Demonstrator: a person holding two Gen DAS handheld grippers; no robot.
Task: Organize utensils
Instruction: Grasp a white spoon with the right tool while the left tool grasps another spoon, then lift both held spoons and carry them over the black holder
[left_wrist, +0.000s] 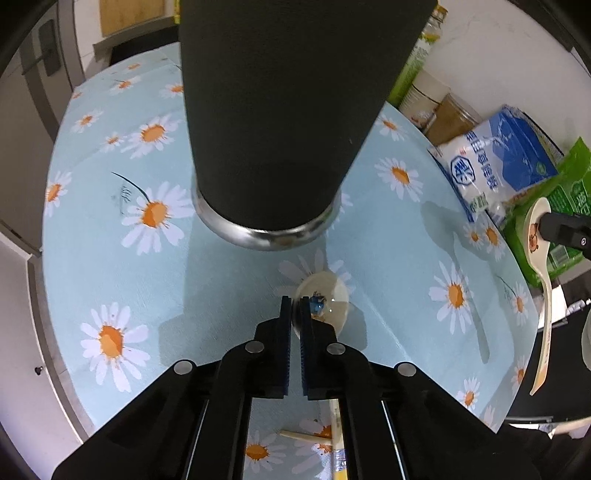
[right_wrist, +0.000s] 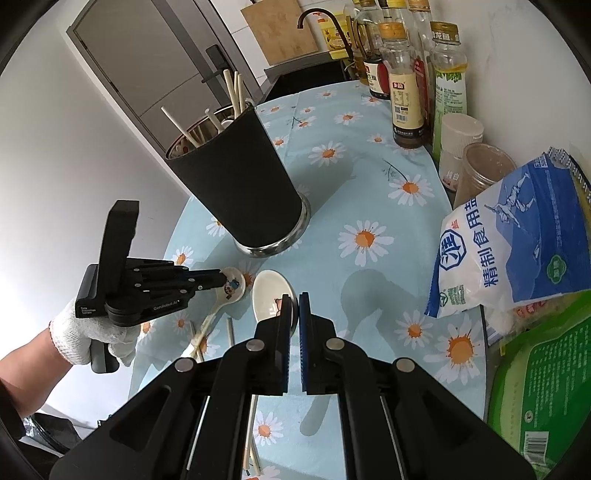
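Salt bag (right_wrist: 513, 240), sauce bottles (right_wrist: 406, 92), cutting board (right_wrist: 280, 29).

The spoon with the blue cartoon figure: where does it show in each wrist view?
Left wrist: spoon with the blue cartoon figure, bottom centre, bowl clamped by left gripper.
Right wrist, left of centre, in left gripper.
Shared landmark: black utensil holder.

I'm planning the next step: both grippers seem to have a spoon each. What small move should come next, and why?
Probably lift the left gripper with its cartoon-printed spoon toward the black utensil holder. Its pads pinch the bowl's rim, while the spoon seems to lie on the daisy tablecloth. The right gripper already holds its own spoon.
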